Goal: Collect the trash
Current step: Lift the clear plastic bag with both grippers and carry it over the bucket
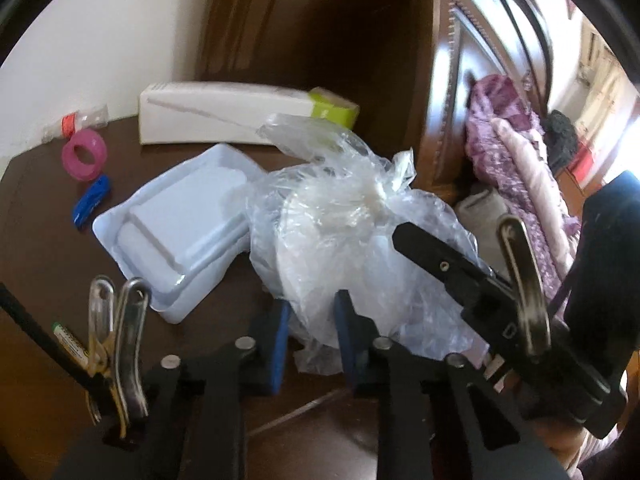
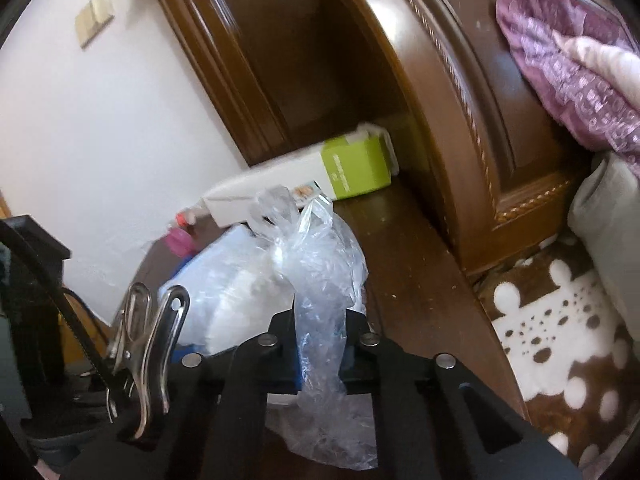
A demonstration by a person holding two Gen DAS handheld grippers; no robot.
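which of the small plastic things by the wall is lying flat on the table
The blue clip lies flat. The pink tape roll beside it stands tilted on its edge.

White plaster wall (image 2: 92,128) at 10 o'clock, beige switch plate (image 2: 94,16) high up. Dark wood tabletop (image 1: 36,216) below. Carved brown headboard (image 2: 460,128) at 1 o'clock. Purple bedding (image 2: 560,80) at 2; brown-white spotted blanket (image 2: 560,340) at 4.

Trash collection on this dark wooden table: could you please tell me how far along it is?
Done: nothing clearly cleared. In hand: both tongs, left and right, are shut on the crumpled clear plastic bag. Left: the pale blue plastic tray, pink tape ring and white-and-green carton remain on the table.
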